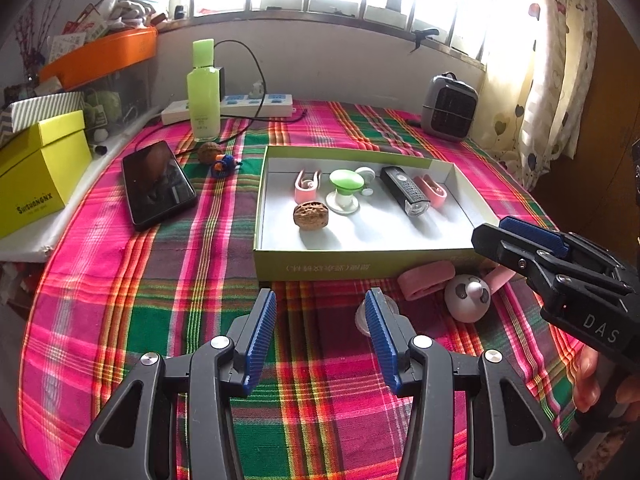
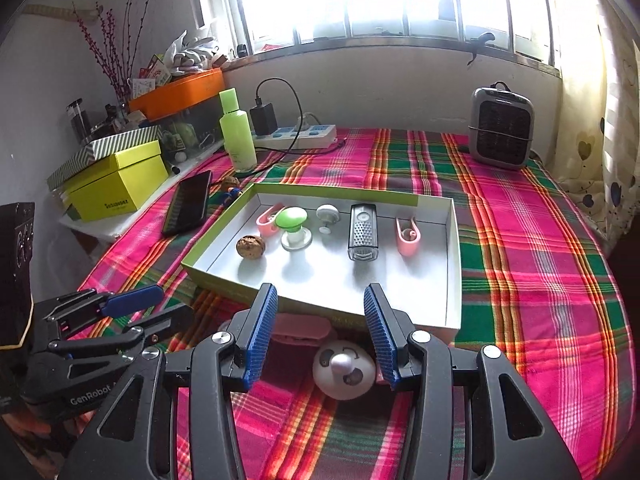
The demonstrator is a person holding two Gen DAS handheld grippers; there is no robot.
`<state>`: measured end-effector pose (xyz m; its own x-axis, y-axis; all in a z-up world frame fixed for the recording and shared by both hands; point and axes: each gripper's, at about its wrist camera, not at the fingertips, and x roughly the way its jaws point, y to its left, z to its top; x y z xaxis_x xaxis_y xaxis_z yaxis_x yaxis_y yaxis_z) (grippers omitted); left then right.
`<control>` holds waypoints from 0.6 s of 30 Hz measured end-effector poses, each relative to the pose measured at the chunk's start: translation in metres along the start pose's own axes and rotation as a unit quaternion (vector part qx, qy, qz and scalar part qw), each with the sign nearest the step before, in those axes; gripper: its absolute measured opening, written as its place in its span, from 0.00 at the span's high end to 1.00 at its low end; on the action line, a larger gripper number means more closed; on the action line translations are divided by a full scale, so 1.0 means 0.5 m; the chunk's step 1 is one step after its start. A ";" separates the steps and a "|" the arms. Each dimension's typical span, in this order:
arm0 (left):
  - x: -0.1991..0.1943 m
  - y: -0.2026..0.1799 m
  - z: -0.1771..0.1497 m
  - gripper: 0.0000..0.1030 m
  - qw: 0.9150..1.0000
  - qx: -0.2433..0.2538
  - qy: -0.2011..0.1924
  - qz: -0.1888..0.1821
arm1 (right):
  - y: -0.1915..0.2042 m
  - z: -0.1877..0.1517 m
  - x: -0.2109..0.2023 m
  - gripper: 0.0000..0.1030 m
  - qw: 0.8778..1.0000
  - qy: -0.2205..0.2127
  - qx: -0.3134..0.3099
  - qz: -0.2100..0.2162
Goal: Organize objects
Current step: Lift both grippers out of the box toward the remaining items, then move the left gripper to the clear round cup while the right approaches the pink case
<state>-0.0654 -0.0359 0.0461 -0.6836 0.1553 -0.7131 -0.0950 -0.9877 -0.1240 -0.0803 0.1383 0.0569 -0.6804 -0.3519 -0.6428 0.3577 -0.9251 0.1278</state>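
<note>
Both grippers are spread and hold nothing: the right gripper (image 2: pixel 321 330) hovers over a white panda-faced round toy (image 2: pixel 344 374) lying on the plaid tablecloth (image 2: pixel 520 300) just outside the shallow box (image 2: pixel 450 280), beside a pink clip (image 2: pixel 298 328). The left gripper (image 1: pixel 321 338) hangs nearby over the cloth. Inside the box lie a walnut (image 2: pixel 250 246), a green-topped stand (image 2: pixel 294 226), a bike light (image 2: pixel 363 233) and two pink clips.

Left gripper (image 1: pixel 320 340) and right gripper (image 2: pixel 320 336), black plastic frames, ribbed blue finger pads, silver screws, white lettering, bare fingers (image 1: pixel 588 384) gripping handle
</note>
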 end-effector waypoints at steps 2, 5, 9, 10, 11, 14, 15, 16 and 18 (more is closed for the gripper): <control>0.001 -0.002 -0.005 0.56 1.000 0.001 0.003 -0.006 | -0.002 -0.008 -0.004 0.55 1.000 0.000 -0.001 0.000; 0.009 -0.010 -0.011 0.56 1.000 0.003 0.012 -0.016 | -0.005 -0.021 -0.010 0.55 1.000 0.002 0.000 -0.002; 0.019 -0.021 -0.018 0.56 0.999 0.006 0.021 -0.031 | -0.013 -0.039 -0.012 0.55 1.000 0.009 0.002 -0.009; 0.022 -0.023 -0.020 0.56 0.999 0.006 0.023 -0.033 | -0.015 -0.043 -0.011 0.55 1.000 0.011 0.004 -0.010; 0.025 -0.026 -0.021 0.56 0.999 0.007 0.025 -0.035 | -0.017 -0.048 -0.012 0.55 1.000 0.013 0.005 -0.012; 0.033 -0.032 -0.024 0.56 0.999 0.010 0.030 -0.037 | -0.021 -0.062 -0.011 0.55 1.000 0.019 0.002 -0.018; 0.037 -0.034 -0.024 0.56 0.999 0.012 0.033 -0.037 | -0.023 -0.065 -0.008 0.55 1.000 0.023 0.002 -0.018; 0.043 -0.035 -0.024 0.56 0.999 0.014 0.036 -0.038 | -0.025 -0.070 -0.007 0.55 0.999 0.026 0.003 -0.018; 0.052 -0.035 -0.026 0.56 0.998 0.011 0.044 -0.035 | -0.032 -0.079 -0.007 0.55 0.999 0.032 0.007 -0.018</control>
<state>-0.0723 -0.0143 0.0209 -0.6093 0.2236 -0.7608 -0.1566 -0.9745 -0.1610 -0.0585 0.1598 0.0274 -0.6496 -0.3094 -0.6945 0.3250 -0.9388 0.1142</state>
